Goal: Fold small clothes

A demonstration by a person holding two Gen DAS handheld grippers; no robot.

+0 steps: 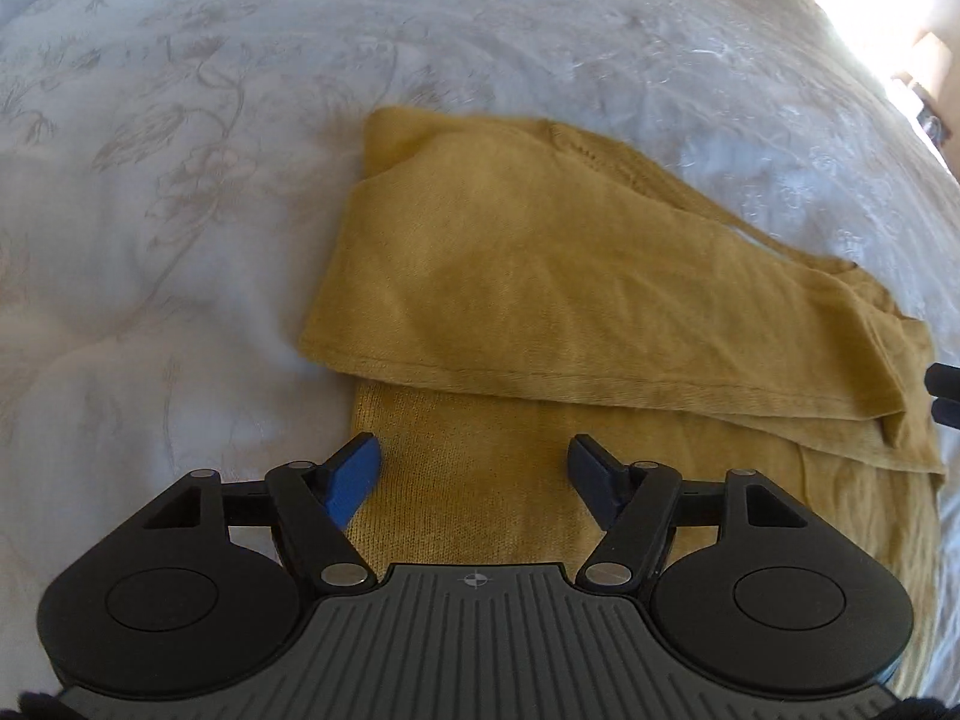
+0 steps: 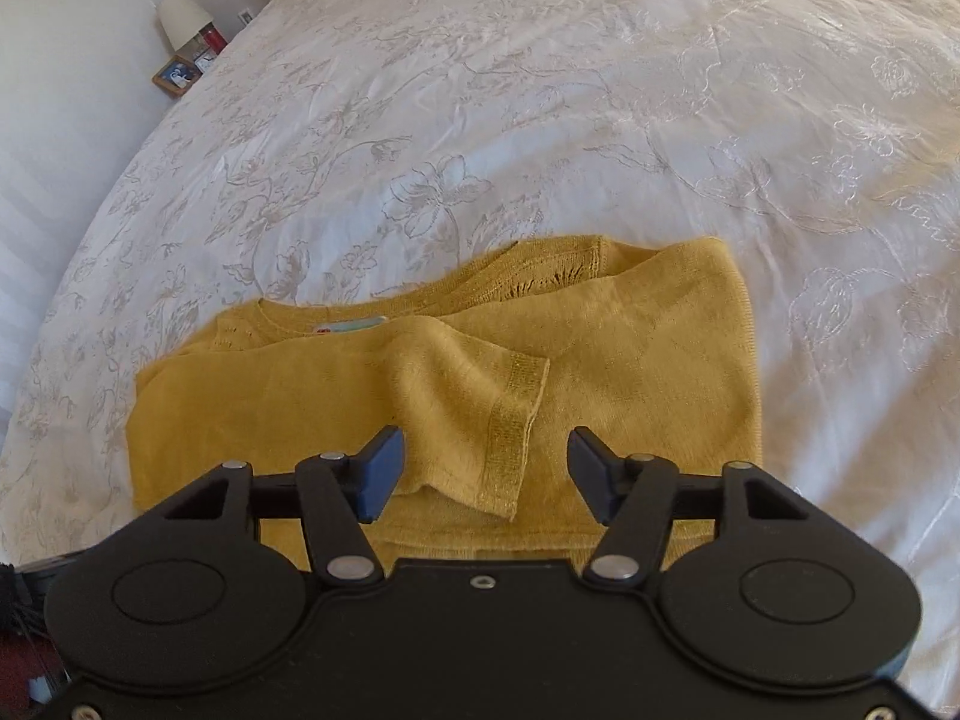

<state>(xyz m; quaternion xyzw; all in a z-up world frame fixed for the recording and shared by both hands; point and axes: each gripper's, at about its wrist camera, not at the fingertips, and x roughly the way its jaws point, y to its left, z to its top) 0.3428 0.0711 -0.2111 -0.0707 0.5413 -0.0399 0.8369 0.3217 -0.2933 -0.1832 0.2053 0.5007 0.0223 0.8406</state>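
Note:
A mustard-yellow knit top (image 1: 540,276) lies partly folded on the white bedspread (image 1: 150,240). In the left wrist view my left gripper (image 1: 474,474) is open and empty, hovering over the garment's near single layer, just short of the folded-over hem. In the right wrist view the same top (image 2: 630,360) shows a sleeve (image 2: 480,420) folded across its body and the neck label near the far edge. My right gripper (image 2: 483,468) is open and empty, its fingers either side of the sleeve cuff. The right gripper's fingertips (image 1: 945,390) peek in at the left view's right edge.
The embroidered white bedspread (image 2: 540,120) surrounds the garment on all sides. A bedside table with a lamp (image 2: 183,21) and a framed picture (image 2: 177,77) stands beyond the bed's far left edge, beside a white wall.

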